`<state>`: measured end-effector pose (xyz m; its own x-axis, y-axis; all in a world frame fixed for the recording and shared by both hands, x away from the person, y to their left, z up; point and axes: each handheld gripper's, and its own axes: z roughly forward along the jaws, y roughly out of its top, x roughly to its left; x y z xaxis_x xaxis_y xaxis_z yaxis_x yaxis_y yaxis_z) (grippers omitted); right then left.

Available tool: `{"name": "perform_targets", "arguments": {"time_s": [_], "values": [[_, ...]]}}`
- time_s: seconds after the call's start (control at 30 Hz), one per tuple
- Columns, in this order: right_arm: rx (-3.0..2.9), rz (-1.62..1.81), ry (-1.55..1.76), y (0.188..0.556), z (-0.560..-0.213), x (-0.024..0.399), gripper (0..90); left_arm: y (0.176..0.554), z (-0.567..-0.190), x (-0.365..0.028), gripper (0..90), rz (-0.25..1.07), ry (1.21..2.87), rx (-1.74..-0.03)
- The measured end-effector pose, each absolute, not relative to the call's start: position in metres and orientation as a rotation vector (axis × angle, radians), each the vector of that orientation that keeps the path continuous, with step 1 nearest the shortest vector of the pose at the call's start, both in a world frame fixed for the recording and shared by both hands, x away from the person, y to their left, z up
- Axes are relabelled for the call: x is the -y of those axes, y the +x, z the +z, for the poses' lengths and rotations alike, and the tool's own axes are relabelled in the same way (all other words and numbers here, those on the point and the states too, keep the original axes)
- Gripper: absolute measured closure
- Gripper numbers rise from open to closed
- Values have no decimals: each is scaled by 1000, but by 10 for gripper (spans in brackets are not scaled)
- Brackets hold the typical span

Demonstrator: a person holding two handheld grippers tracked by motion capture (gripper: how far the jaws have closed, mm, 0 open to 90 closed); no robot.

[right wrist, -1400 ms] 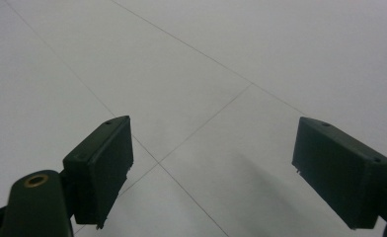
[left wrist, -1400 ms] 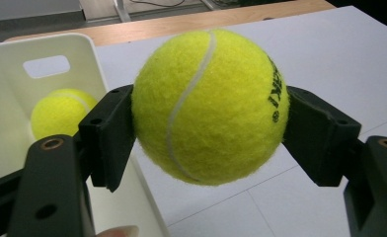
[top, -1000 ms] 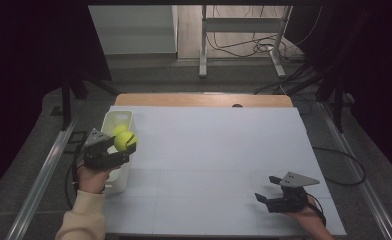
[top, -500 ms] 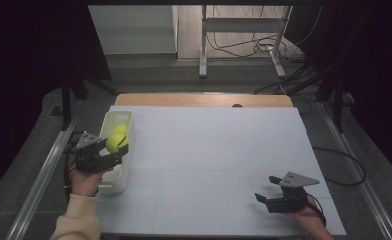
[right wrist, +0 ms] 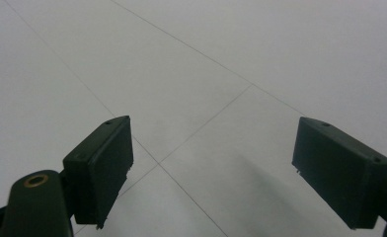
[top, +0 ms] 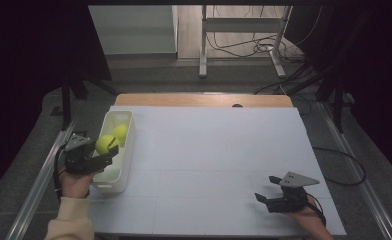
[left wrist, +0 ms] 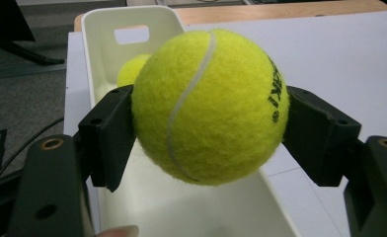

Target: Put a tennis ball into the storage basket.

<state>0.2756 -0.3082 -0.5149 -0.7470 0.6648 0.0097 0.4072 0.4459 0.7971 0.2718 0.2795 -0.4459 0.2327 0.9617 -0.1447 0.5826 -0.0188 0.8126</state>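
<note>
My left gripper [top: 109, 150] is shut on a yellow tennis ball [top: 104, 144], holding it just above the white bin [top: 125, 164] at the table's left edge. In the left gripper view the ball [left wrist: 209, 106] is squeezed between both black pads, with the bin [left wrist: 107, 29] below and behind it. A second tennis ball [top: 120, 132] lies inside the bin towards its far end, partly hidden behind the held one [left wrist: 130, 69]. Over the white table near its front right corner, my right gripper [top: 265, 191] stands open, nothing between its fingers [right wrist: 102, 168].
The white sheet [top: 219, 160] covers most of the table, with a wooden strip [top: 204, 100] showing at the far edge. Metal rails [top: 34, 185] run along both sides. A desk frame and cables [top: 244, 45] stand on the floor beyond.
My left gripper has carried the tennis ball a little to the left and lower, over the bin. The right gripper has stayed where it was.
</note>
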Motion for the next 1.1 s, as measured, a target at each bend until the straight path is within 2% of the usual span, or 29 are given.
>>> {"name": "perform_targets", "arguments": {"time_s": [1.1], "values": [[-2406, 1203, 914, 276, -516, 307, 161, 283, -460, -282, 256, 560, 1754, -1526]]}}
